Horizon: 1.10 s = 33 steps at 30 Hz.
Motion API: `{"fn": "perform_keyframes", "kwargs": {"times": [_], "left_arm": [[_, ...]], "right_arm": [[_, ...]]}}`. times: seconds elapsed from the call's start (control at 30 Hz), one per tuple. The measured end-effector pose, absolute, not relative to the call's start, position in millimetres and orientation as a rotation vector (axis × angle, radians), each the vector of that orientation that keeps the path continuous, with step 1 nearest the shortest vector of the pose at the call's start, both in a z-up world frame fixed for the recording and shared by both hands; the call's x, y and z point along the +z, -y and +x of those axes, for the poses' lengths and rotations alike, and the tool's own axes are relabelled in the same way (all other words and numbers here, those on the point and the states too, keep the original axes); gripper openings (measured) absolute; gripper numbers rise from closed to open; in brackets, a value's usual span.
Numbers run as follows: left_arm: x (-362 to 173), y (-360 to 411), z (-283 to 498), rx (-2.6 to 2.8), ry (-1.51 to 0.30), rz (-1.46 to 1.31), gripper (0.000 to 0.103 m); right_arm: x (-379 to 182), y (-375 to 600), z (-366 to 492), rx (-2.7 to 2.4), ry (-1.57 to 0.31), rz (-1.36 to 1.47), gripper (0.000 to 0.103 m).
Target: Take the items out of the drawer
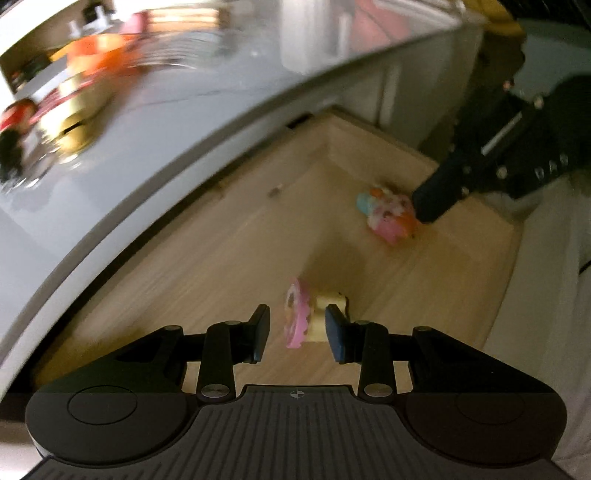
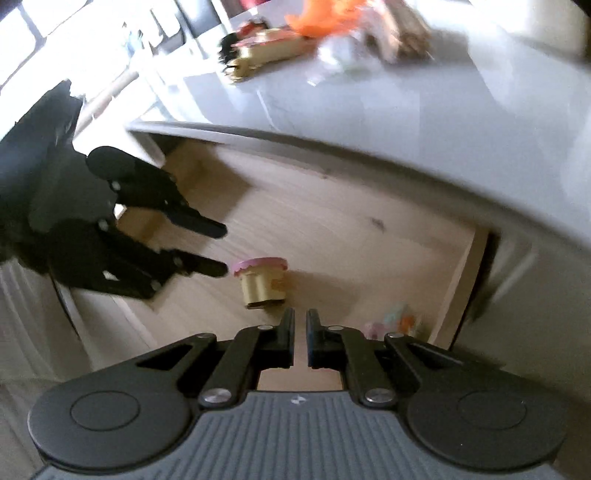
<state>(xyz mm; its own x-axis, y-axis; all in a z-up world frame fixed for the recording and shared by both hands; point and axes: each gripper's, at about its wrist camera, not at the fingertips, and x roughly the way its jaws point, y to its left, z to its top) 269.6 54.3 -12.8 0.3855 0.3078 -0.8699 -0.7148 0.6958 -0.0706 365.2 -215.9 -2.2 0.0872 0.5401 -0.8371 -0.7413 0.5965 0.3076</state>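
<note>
Left wrist view, nearest first: the left tongs [image 1: 297, 332] stand apart, straddling a small toy cupcake [image 1: 306, 317] with pink frosting and a cream base that lies tipped on its side on the drawer [image 1: 229, 258] floor; whether either pad touches it cannot be told through the blur. Farther in, near the drawer's far corner, lies a pastel toy [image 1: 388, 216] in pink, blue and orange, its shape too smeared to name. The right tongs [image 1: 424, 206] reach in from the right edge, tip just beside that toy, the body cut off by the frame. Beyond the drawer, the grey counter [image 1: 166, 122] carries a blurred heap of orange and gold things [image 1: 88, 74].

In the right wrist view, the right tongs [image 2: 300, 339] are nearly together with a thin gap, holding nothing. The pastel toy [image 2: 395, 325] is half hidden behind their right finger. Ahead the cupcake [image 2: 260, 280] lies at the open left tongs' [image 2: 221, 247] tips. The counter [image 2: 406, 110] clutter [image 2: 295, 33] is unreadable.
</note>
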Motion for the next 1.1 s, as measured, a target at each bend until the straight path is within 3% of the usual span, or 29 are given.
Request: {"fn": "perform_keyframes", "kwargs": {"times": [0.17,0.27,0.3,0.33,0.4,0.6,0.83,1.0,1.1], "left_arm": [[-12.2,-60.1,283.3,0.672,-1.03,-0.455,0.037],[-12.8,-59.6,282.0,0.683,-1.024,-0.464,0.037],[-12.5,-59.4,282.2,0.68,-1.019,-0.467,0.037],[-11.9,-59.0,281.6,0.679,-1.011,-0.473,0.037],[-10.1,-57.5,280.2,0.686,-0.983,-0.483,0.037],[-14.5,-60.0,264.2,0.714,-0.917,-0.523,0.037],[-10.3,-65.6,242.4,0.689,-0.802,-0.594,0.036],[-9.0,-67.3,234.6,0.691,-0.767,-0.616,0.036],[-9.8,-68.4,233.4,0.691,-0.754,-0.63,0.036]], "right_arm": [[-9.7,220.4,367.2,0.94,-1.175,-0.094,0.006],[-11.7,217.9,365.3,0.902,-1.163,-0.169,0.007],[-13.6,212.7,360.8,0.9,-1.159,-0.226,0.014],[-19.0,205.7,356.2,0.897,-1.152,-0.284,0.03],[-23.6,192.2,347.7,0.884,-1.118,-0.39,0.046],[-31.6,163.4,348.1,0.89,-1.082,-0.61,0.061],[-68.5,133.2,341.2,0.938,-1.053,-1.021,0.063],[-91.3,120.0,351.7,0.932,-1.101,-1.079,0.069],[-94.3,117.6,354.9,0.895,-1.07,-1.102,0.052]]}}
